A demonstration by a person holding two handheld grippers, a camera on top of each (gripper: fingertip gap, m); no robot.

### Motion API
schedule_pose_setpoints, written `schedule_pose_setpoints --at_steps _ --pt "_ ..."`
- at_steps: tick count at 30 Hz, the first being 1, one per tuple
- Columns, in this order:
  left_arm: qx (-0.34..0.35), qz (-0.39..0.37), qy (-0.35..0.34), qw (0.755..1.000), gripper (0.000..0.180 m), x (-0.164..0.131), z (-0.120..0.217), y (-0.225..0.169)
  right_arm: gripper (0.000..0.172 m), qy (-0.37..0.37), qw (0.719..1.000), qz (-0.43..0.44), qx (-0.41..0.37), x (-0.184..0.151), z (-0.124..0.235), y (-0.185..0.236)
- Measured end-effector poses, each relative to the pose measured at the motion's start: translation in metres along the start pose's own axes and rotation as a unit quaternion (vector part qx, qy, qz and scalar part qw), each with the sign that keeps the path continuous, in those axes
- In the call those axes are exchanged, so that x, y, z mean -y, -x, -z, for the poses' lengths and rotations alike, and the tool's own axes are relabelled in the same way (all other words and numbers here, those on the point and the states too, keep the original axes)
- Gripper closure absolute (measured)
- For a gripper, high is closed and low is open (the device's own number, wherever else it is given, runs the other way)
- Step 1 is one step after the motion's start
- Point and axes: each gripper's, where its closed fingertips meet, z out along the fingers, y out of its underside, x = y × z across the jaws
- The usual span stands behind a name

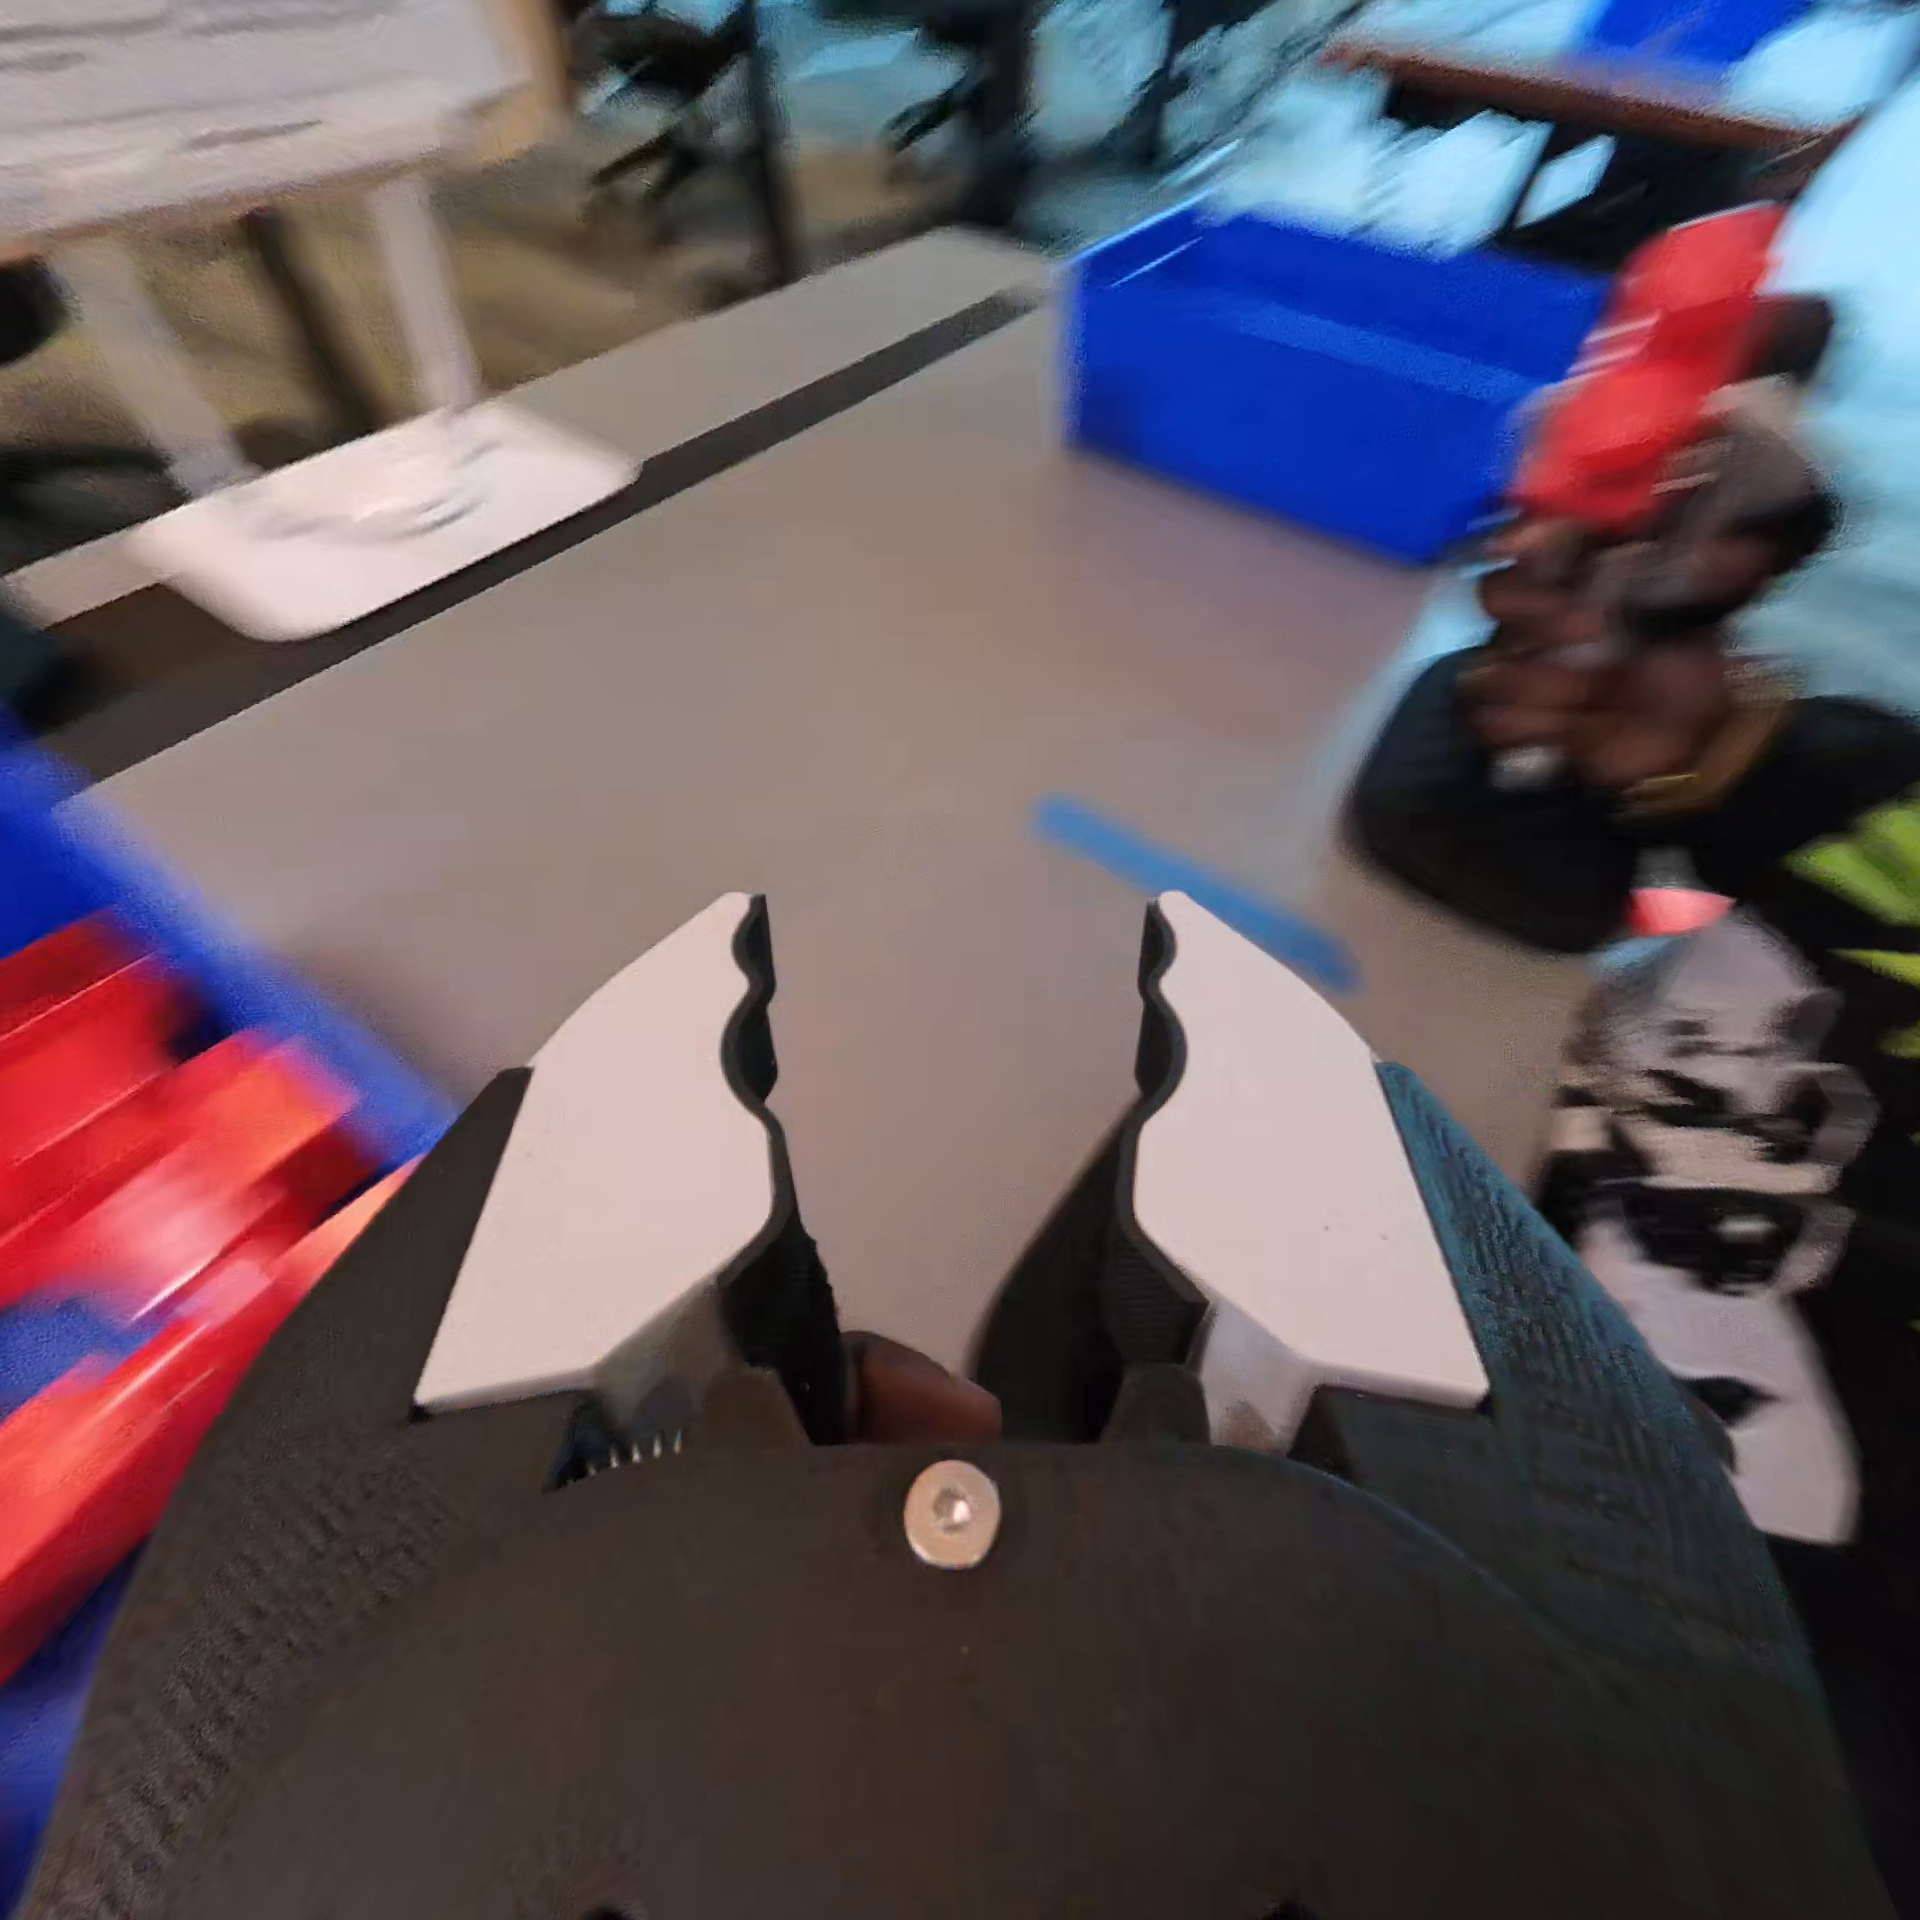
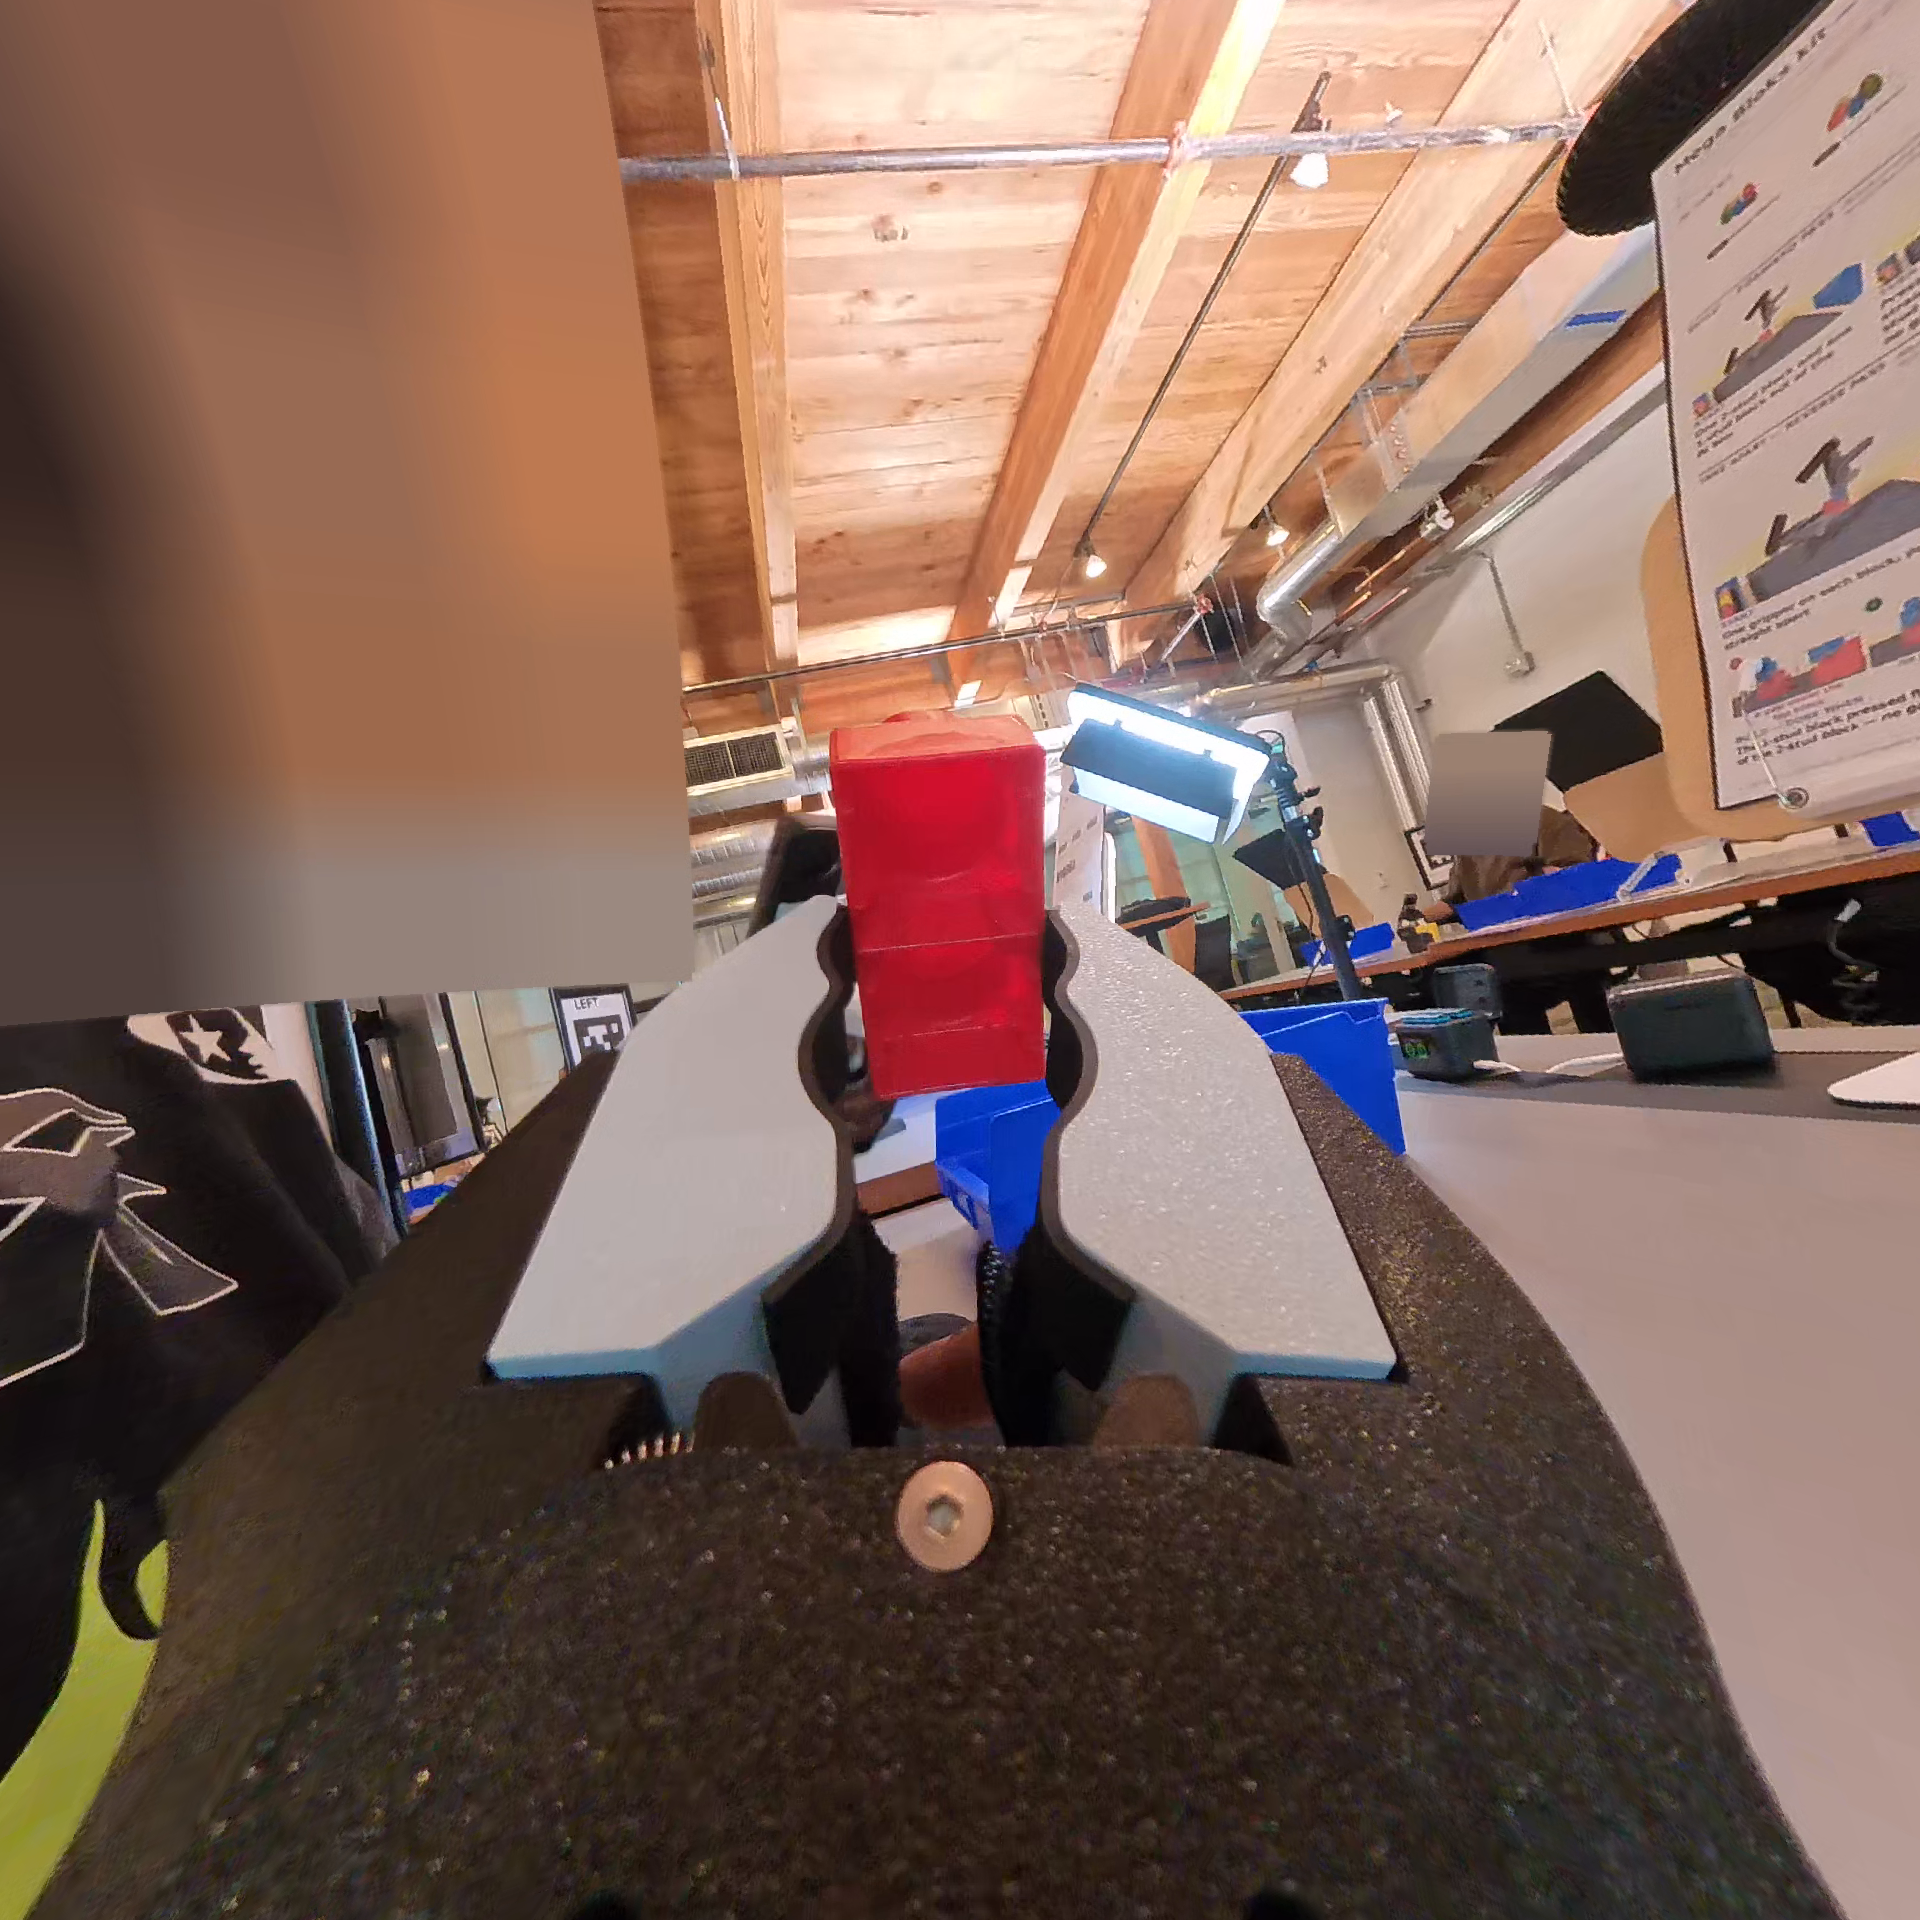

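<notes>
Gripping red block (image 2: 940, 914), right tool (image 2: 948, 935); left tool (image 1: 954, 914) empty.

Left view motion-blurred; right view sharp, a bright panel lamp (image 2: 1164, 774) glaring.

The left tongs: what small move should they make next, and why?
Probably a small swing left toward the red blocks in the blue bin. The left tongs stand open and hold nothing above the bare grey table, while the right tongs already clamp a red block.
</notes>
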Motion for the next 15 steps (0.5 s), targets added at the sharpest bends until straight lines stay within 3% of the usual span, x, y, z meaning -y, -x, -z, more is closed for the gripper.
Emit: schedule_pose_setpoints --at_steps 3,5,9,15 --pt "0.161 0.029 0.105 0.981 0.113 -0.024 0.043 0.102 0.137 0.01 1.0 0.004 0.005 -0.004 -0.002 0.001" --pt "0.217 0.032 0.181 0.959 0.113 -0.042 0.062 0.155 0.137 0.013 1.0 0.005 0.01 -0.006 -0.003 0.002" --pt "0.193 0.02 0.325 0.926 0.114 -0.08 0.071 0.218 0.137 0.02 1.0 0.003 0.014 -0.008 -0.002 0.004" --pt "0.208 0.016 0.414 0.886 0.137 -0.11 0.063 0.282 0.137 0.023 1.0 0.003 0.02 -0.01 -0.003 0.006"
